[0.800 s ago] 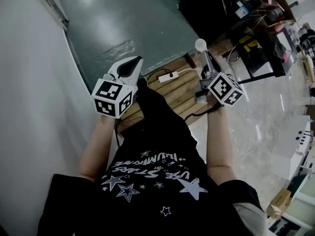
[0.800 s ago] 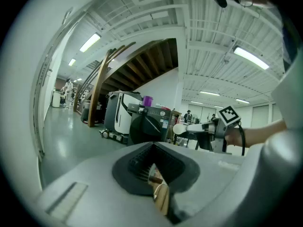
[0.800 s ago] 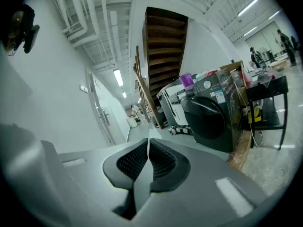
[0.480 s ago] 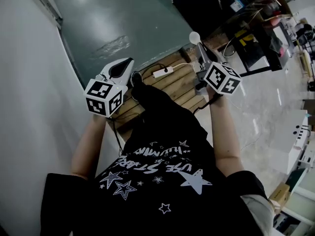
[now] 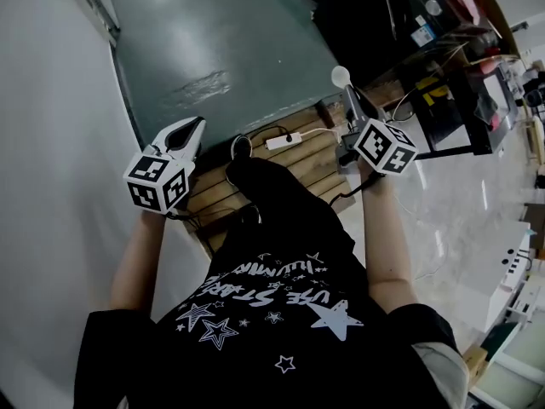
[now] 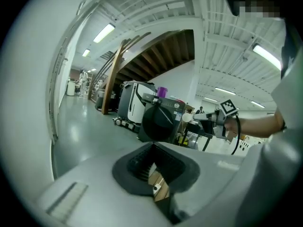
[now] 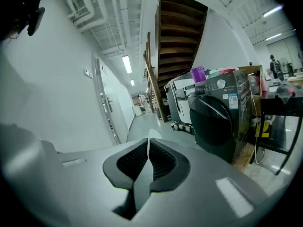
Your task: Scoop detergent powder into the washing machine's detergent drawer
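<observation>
White scoop [image 5: 341, 76] is pinched edge-on in my closed right gripper [image 7: 148, 144], left gripper [image 6: 152, 146] is closed on nothing, black washing machine [image 7: 218, 122] sits mid-right of frame, drawer and powder not made out, so I'd carry the scoop level and approach the machine's top front slowly.

Your left tool [image 5: 189, 129] hangs by the left end of the wooden pallet [image 5: 298, 156]. Your right tool [image 5: 351, 102] holds a white scoop [image 5: 341, 76] at its right end.
</observation>
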